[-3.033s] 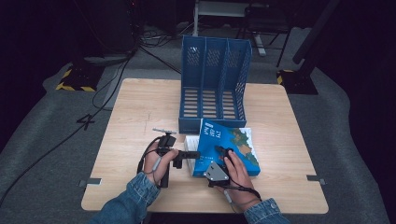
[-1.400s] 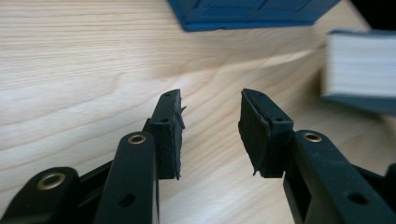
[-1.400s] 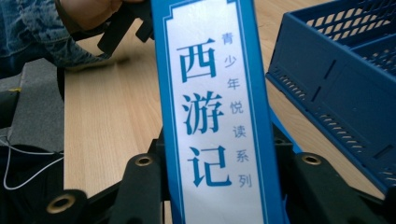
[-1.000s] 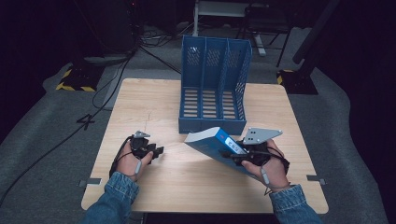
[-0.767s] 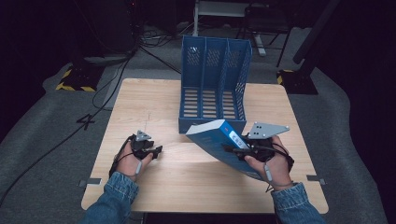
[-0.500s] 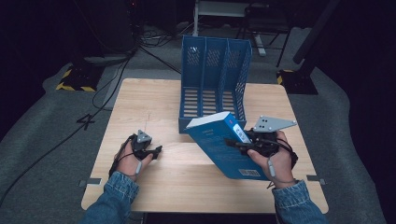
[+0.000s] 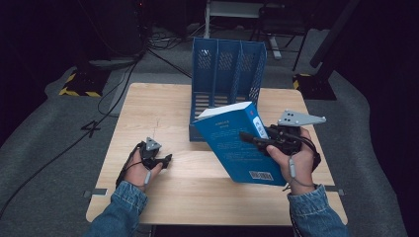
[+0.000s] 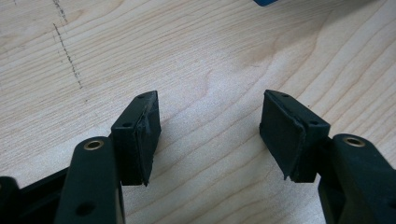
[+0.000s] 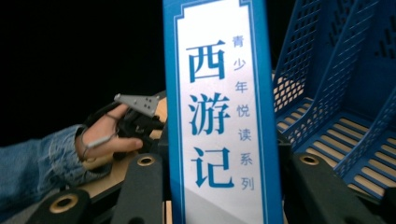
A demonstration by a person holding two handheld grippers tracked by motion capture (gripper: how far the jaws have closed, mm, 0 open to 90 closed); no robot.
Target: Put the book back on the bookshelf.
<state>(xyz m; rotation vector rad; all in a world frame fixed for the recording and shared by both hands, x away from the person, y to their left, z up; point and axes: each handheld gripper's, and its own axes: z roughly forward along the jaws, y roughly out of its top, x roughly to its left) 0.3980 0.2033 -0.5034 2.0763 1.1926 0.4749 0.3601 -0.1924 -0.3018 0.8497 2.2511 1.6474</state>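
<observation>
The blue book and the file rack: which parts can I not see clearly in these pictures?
- Blue book, high view: cover print too small to read.
- Its spine, right gripper view: top and bottom cut off by the frame.
- Blue file rack, high view: front floor hidden behind the book.

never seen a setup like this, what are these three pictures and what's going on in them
A person sits at a wooden table with a handheld two-jaw gripper in each hand. The high view looks down from above. The other two pictures come from cameras riding on the grippers. The right gripper is clamped on a blue book, tilted up off the table; its own view shows the book's spine between the jaws. The left gripper hangs open and empty, with bare wood between its jaws. A blue file rack stands at the back.
</observation>
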